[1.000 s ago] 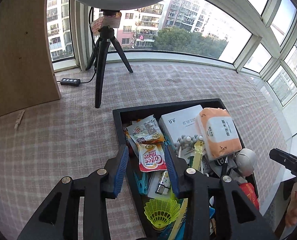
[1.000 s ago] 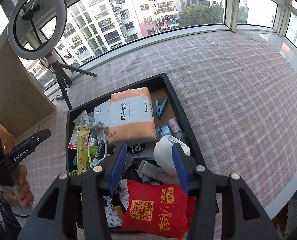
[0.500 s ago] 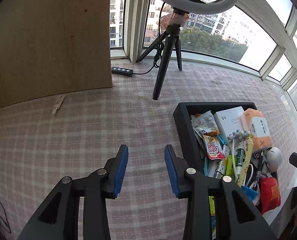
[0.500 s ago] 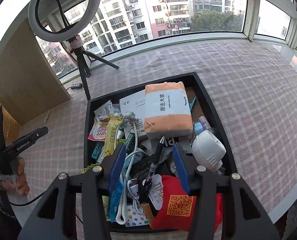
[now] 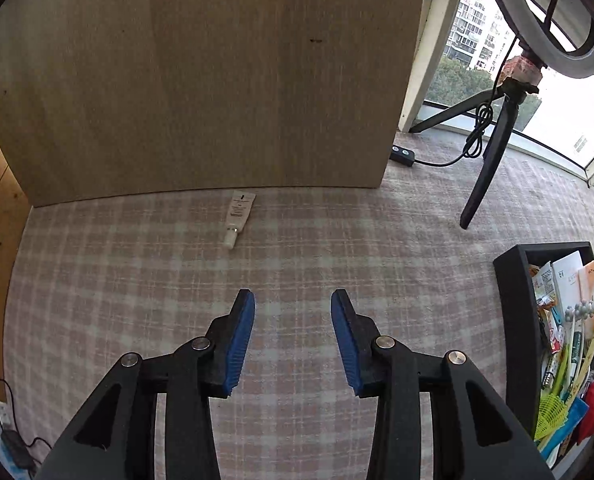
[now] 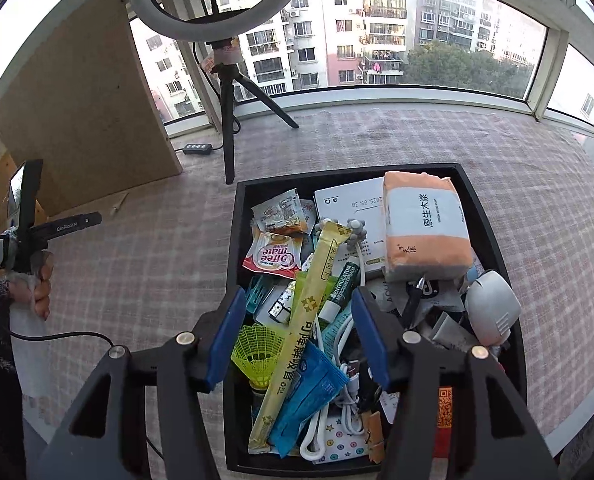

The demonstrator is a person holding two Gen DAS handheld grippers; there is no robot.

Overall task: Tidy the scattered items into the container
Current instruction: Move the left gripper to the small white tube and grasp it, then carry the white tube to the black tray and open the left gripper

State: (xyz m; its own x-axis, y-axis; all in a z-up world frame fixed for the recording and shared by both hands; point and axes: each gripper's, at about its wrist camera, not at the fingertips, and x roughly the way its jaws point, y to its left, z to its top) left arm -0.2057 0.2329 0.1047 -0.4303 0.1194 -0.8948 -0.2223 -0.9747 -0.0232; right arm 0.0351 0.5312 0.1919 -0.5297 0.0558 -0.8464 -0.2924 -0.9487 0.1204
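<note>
A small white tube (image 5: 239, 216) lies on the checked cloth close to the foot of a wooden board; it also shows faintly in the right wrist view (image 6: 119, 203). My left gripper (image 5: 293, 300) is open and empty, above the cloth, with the tube well ahead of it. The black tray (image 6: 233, 232) is full of several packets, a tissue pack (image 6: 423, 226) and a yellow shuttlecock (image 6: 259, 350); its corner shows in the left wrist view (image 5: 509, 280). My right gripper (image 6: 297, 300) is open and empty over the tray's near side.
A wooden board (image 5: 201, 80) stands upright behind the tube. A ring-light tripod (image 5: 487, 164) and a black cable remote (image 5: 402, 157) sit right of the board. The left hand-held gripper (image 6: 63, 224) shows at the left of the right wrist view.
My left gripper has swung left, away from the tray and toward the board and the white tube. My right gripper has shifted left over the tray. Both stay open.
</note>
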